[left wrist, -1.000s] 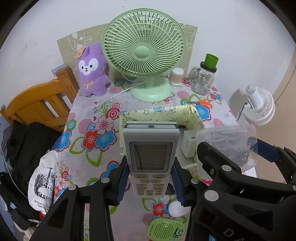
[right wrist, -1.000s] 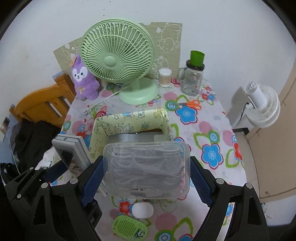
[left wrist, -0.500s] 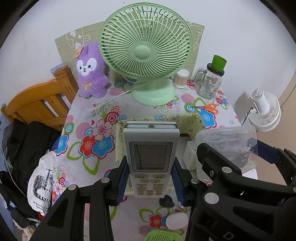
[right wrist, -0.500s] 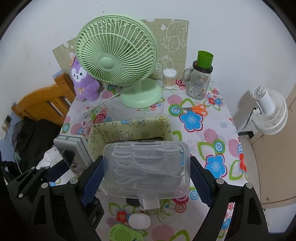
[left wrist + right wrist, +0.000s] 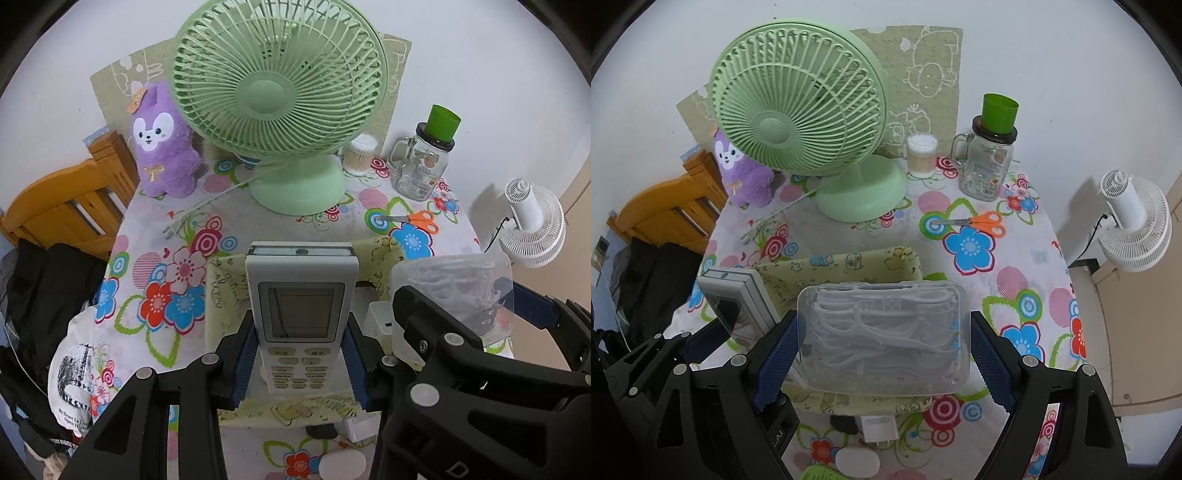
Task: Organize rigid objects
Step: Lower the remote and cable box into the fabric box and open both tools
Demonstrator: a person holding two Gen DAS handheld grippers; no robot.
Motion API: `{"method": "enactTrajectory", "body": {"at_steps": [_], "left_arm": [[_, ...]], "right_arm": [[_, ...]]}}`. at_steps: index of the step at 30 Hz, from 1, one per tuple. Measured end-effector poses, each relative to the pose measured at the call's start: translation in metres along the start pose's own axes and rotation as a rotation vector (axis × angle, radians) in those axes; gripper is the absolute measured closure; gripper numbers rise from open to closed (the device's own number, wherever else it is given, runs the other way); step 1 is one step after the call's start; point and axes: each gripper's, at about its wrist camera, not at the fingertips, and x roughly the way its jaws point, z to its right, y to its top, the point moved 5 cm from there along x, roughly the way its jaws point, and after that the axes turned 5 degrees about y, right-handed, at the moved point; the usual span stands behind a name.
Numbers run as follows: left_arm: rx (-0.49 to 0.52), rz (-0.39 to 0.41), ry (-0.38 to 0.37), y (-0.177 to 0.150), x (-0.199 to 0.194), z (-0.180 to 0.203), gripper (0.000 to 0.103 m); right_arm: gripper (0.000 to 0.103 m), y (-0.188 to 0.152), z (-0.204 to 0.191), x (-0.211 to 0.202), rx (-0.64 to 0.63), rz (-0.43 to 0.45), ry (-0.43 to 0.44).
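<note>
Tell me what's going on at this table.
A person is tidying with a gripper in each hand. The left gripper grips a remote, and the right gripper grips a clear box of white plastic picks. Both are held over a yellow-green bin on the flowered table, neither released yet. A green fan, jar and scissors stand behind.

- The surface (image 5: 1015,258) is showing white cloth with red, blue and pink flowers.
- The fan (image 5: 277,99) is showing pale green.
- The plush toy (image 5: 162,155) is showing purple with a white face.
- The scissors (image 5: 982,221) are showing orange handles.
- The fabric bin (image 5: 849,264) is showing yellow-green cartoon print.
</note>
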Motion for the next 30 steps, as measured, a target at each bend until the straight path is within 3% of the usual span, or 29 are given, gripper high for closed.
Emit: {"method": "enactTrajectory", "body": {"at_steps": [24,26,28,30], "left_arm": [[-0.03,-0.179,-0.033,-0.014,0.074,0.019,0.056],[-0.031,-0.17,-0.03,-0.014,0.074,0.02,0.047],[-0.017,-0.157,-0.033,-0.012,0.073,0.023,0.028],[-0.011,-0.148,-0.034,-0.011,0.073,0.024,0.019]], "right_arm": [[0.014,-0.006,0.036,0.055,0.0,-0.102,-0.059],[0.014,-0.008,0.039,0.058,0.002,-0.109,-0.06],[0.014,-0.009,0.04,0.061,0.005,-0.113,-0.059],[0.015,-0.008,0.041,0.062,0.006,-0.108,-0.059]]}}
